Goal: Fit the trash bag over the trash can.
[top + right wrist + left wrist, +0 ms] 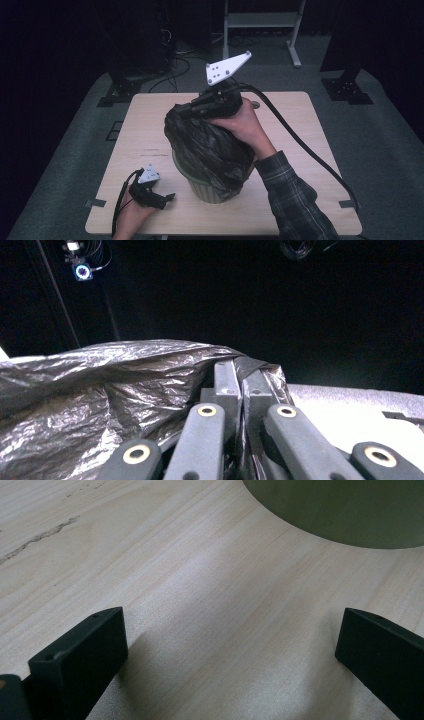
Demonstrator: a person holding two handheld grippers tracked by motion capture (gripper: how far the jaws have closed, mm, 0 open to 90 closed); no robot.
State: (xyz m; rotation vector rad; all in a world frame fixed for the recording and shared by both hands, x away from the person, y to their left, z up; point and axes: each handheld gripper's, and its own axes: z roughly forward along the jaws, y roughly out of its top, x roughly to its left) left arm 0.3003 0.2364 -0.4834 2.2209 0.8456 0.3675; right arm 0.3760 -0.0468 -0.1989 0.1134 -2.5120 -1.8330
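R gripper [200, 106] clamped on top edge of bag [210, 145], bag stretched up out of bin [202, 190] at table [300, 150] centre. L gripper [162, 199] jaws apart, empty, low, just left of bin base; nearer to steady it.

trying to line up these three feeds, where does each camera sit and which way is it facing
High view: above the person's side, looking forward and down at the table; both forearms, left gripper and right gripper show.
Left gripper view: rides the left gripper low over the wood, facing the bin; its open jaws show.
Right gripper view: rides the right gripper, facing the dark room; jaws shut on the black bag.
Shared: the high and right gripper views both show the bag; the high and left gripper views both show the bin.
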